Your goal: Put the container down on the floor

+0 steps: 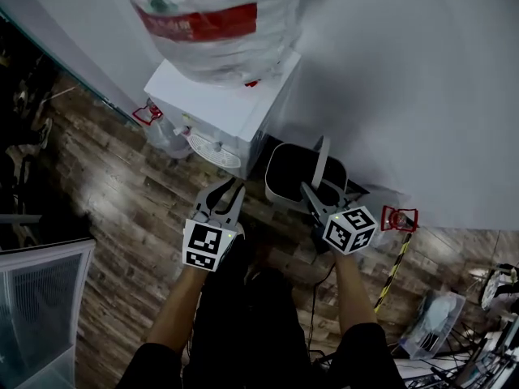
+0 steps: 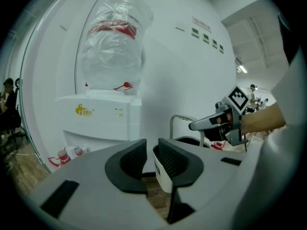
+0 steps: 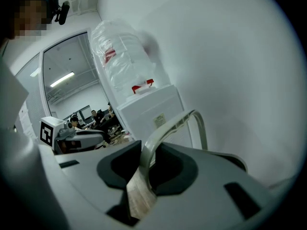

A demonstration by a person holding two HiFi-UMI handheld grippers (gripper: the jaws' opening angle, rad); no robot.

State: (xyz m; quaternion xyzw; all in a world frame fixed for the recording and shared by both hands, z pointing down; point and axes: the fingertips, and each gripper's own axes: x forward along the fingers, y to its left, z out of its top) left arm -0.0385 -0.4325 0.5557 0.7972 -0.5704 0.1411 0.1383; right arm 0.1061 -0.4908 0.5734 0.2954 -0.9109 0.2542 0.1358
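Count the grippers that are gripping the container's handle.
1. The right gripper is shut on the handle, which stands up from the container. The left gripper hangs beside it, jaws slightly apart with nothing between them.

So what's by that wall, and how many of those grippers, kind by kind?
water dispenser: 1
water bottle: 1
container: 1
grippers: 2, the left gripper and the right gripper
Total: 5
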